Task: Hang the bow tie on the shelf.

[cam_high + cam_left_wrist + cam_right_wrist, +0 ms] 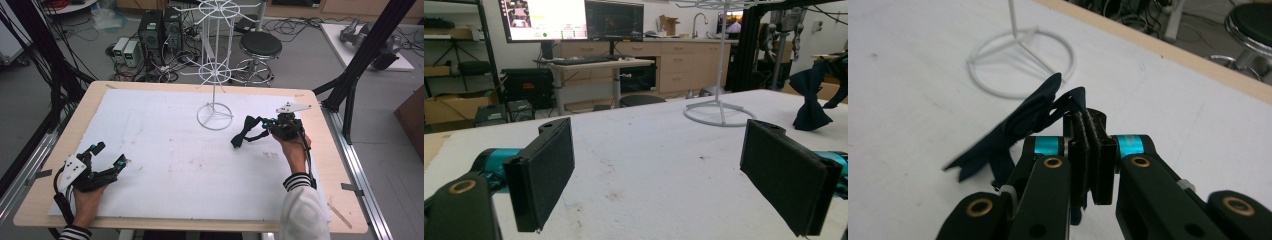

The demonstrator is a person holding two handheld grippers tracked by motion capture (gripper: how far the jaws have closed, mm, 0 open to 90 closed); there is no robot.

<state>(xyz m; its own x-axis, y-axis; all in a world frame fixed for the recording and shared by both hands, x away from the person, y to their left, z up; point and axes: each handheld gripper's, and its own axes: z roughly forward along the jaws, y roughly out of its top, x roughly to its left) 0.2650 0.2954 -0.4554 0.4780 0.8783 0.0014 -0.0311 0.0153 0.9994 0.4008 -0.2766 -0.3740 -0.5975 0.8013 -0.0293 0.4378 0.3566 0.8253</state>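
The high view looks forward and down over the whole table. The left gripper view sits low, facing level across it; the right gripper view looks down from close. All three share the white wire stand.

The left gripper rested low at the near left, held by the left hand, its jaws spread wide apart and pointing up and to the right across the high view. The right gripper was held by the right hand on the far right side, forearm in a striped cuff, pointing left, its jaws pressed together on dark fabric.
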